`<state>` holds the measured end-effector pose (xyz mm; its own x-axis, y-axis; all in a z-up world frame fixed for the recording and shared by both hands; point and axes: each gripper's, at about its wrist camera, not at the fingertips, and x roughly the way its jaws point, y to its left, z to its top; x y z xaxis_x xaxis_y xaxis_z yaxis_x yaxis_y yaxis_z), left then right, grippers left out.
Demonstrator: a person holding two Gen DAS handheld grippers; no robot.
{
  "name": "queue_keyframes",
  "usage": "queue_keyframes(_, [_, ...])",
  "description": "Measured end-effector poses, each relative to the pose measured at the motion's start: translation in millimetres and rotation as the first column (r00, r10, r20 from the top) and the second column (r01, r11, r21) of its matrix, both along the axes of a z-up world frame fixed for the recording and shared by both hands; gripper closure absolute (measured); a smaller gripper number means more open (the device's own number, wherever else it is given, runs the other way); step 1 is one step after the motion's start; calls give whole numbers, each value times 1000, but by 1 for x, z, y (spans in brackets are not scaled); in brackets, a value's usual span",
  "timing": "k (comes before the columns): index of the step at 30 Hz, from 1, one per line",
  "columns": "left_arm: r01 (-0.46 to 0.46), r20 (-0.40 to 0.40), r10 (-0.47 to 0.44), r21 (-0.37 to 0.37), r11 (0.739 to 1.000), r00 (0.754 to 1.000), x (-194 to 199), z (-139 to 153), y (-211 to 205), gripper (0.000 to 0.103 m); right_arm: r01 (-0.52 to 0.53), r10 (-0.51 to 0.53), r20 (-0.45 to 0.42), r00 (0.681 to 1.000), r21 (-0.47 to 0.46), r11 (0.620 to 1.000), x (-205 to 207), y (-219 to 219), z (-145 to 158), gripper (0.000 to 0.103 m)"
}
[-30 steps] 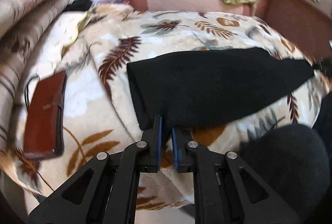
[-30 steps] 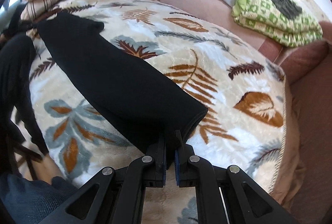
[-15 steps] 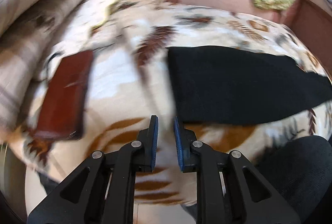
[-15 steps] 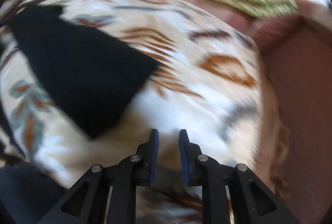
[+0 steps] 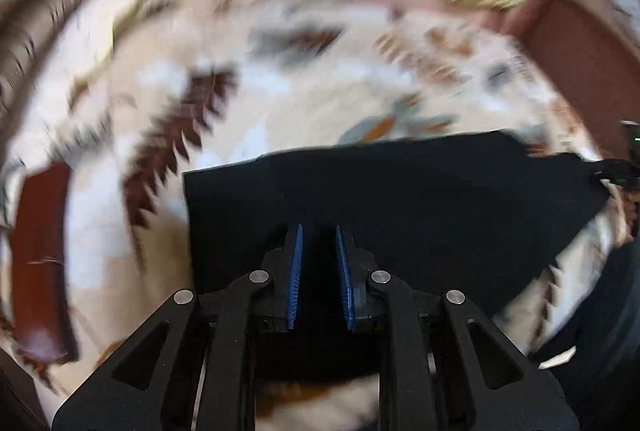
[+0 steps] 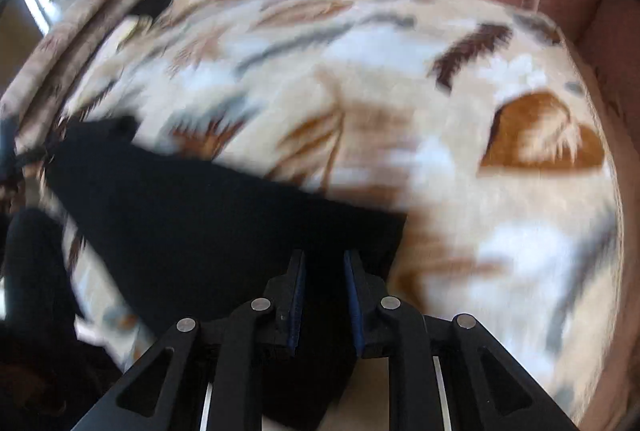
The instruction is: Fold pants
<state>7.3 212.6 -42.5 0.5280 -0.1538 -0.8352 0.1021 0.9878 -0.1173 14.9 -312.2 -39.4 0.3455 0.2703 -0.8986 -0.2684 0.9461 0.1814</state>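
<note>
Black pants lie flat on the leaf-print blanket, under both claws | left claw and right claw parted, holding nothing | soft, limp cloth: you pinch each end's edge.

Black pants (leaf-print cream blanket)

The black pants, folded into a long flat band, lie stretched across the near part of the leaf-patterned blanket.
</note>
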Motion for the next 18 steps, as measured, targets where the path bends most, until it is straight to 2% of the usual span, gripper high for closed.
queue_keyframes(2, [-40,12,40,-25,999,999,13,0,8,85,46,-46,14,999,-17,999,16,1,-3,87])
queue_keyframes(4, [-95,3,95,-52,994,995,21,2,16,87,41,-39,33,999,-58,997,24,9,-4,86])
queue_keyframes(6, [-112,17,112,-15,994,994,26,0,15,89,44,-41,34,999,-70,997,26,11,0,86])
queue_keyframes(9, [-112,42,112,10,994,993,23,0,12,89,67,-54,98,994,-137,988,20,8,18,86])
queue_keyframes(11, [-117,54,116,2,993,992,21,-1,14,89,29,-16,149,989,-86,996,2,15,42,84])
queue_keyframes(14, [-124,58,124,-5,992,991,26,-5,13,89,-132,133,89,987,-8,991,-14,42,50,83])
queue_keyframes(16, [-138,61,137,0,990,989,32,-5,12,89,-251,250,-17,968,-51,967,-16,68,28,83])
queue_keyframes(17, [-146,65,145,4,989,987,34,-4,12,89,-268,262,-68,963,-116,956,-10,75,9,83])
queue_keyframes(18, [-159,75,157,12,987,985,35,-5,12,89,-239,236,-34,971,-110,965,-4,75,3,83])
